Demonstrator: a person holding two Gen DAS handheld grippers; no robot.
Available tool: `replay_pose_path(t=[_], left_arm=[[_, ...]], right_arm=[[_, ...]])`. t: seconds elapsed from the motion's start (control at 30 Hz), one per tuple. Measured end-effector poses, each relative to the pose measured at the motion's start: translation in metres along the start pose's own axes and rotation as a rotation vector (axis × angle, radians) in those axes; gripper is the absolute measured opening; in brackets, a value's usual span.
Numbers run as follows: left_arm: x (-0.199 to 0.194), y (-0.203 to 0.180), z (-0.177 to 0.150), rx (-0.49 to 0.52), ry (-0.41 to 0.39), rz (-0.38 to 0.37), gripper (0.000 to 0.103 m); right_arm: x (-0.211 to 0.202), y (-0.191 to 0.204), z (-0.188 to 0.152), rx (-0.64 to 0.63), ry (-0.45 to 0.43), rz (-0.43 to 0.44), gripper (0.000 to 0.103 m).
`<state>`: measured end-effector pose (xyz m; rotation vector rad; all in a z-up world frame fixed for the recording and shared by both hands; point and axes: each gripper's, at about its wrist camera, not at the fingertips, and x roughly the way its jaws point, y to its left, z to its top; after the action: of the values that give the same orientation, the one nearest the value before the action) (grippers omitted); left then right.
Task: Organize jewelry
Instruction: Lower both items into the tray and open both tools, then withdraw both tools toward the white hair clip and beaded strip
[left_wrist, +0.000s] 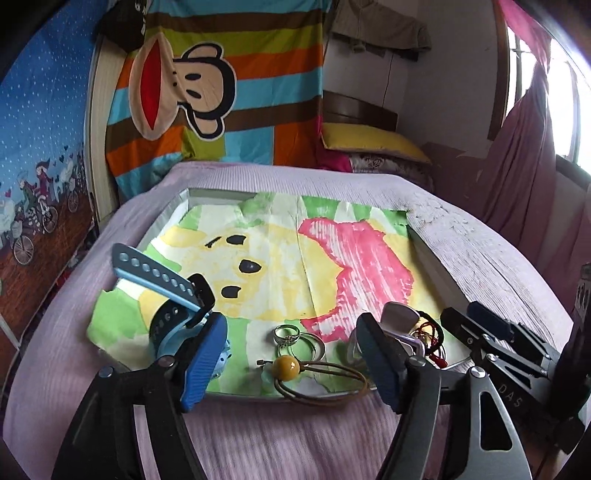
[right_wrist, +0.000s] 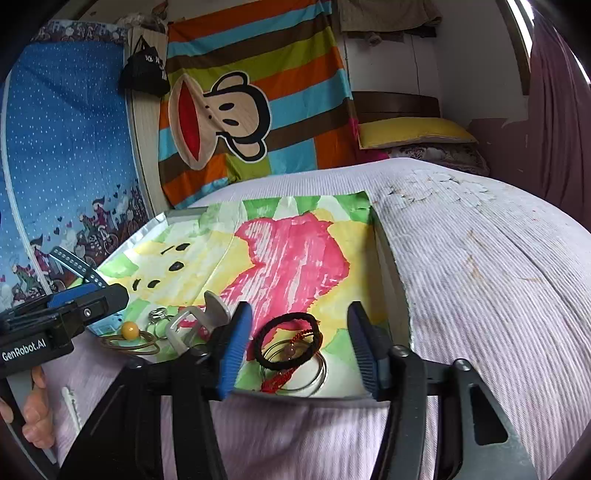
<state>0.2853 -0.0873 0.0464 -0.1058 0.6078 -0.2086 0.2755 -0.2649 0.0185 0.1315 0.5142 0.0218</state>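
Left gripper (left_wrist: 291, 363): jaws spread wide, holding nothing, hovering low over the near edge of the metal tray (left_wrist: 207, 192). Between its blue pads (left_wrist: 205, 356): an amber bead (left_wrist: 285, 366) on a brown cord loop (left_wrist: 325, 384), a chunky silver ring (left_wrist: 286, 334) and a couple of thin wire hoops (left_wrist: 314, 345) just behind. Off the left pad, a blue watch (left_wrist: 166, 317) with its perforated strap sticking up (body partly hidden by the pad, so can't tell much more).

Right gripper (right_wrist: 295, 343): jaws also wide apart, gripping nothing, parked over the tray's near right corner. Framed between them: a black hair tie (right_wrist: 286, 341) lying on top of thin silver bangles (right_wrist: 314, 373), plus a red braided string bracelet (right_wrist: 277, 380) poking out underneath and a small pinkish bead (right_wrist: 290, 347) inside the loop. Just left of the left pad, a silver clip-like piece (right_wrist: 199, 317) (can't say exactly what).

All of it sitting on a painted paper sheet (right_wrist: 295, 251) lining the tray, yellow and pink blobs on green. Tray itself on a bed with a lilac ribbed cover (right_wrist: 480, 295). Hand (right_wrist: 35, 417) on the left gripper's handle visible at the right camera's lower left. Behind: striped monkey-face blanket (left_wrist: 207, 85), blue cartoon cloth (left_wrist: 40, 147), yellow pillow (right_wrist: 410, 133).
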Motion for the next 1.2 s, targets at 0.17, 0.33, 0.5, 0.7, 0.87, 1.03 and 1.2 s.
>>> replay_pose_path(t=[0.17, 0.33, 0.5, 0.7, 0.87, 1.03, 1.2], left_arm=[[-0.018, -0.002, -0.003, 0.009, -0.059, 0.021, 0.08], [-0.036, 0.001, -0.006, -0.001, -0.091, 0.024, 0.084], [-0.056, 0.002, -0.014, 0.003, -0.129, 0.042, 0.094], [-0.075, 0.006, -0.023, 0.004, -0.163, 0.075, 0.1], [-0.091, 0.008, -0.036, 0.008, -0.191, 0.11, 0.102], [-0.103, 0.011, -0.048, 0.02, -0.196, 0.122, 0.102], [-0.113, 0.012, -0.058, 0.028, -0.206, 0.137, 0.102]], right_arm=[[-0.018, -0.007, -0.003, 0.03, -0.026, 0.0, 0.059], [-0.041, -0.012, -0.008, 0.056, -0.077, 0.016, 0.074], [-0.061, -0.012, -0.01, 0.049, -0.125, 0.025, 0.083], [-0.082, -0.006, -0.017, 0.019, -0.161, 0.053, 0.092], [-0.099, 0.004, -0.023, -0.014, -0.184, 0.074, 0.099], [-0.118, 0.009, -0.027, -0.032, -0.208, 0.086, 0.099], [-0.132, 0.012, -0.033, -0.044, -0.219, 0.09, 0.099]])
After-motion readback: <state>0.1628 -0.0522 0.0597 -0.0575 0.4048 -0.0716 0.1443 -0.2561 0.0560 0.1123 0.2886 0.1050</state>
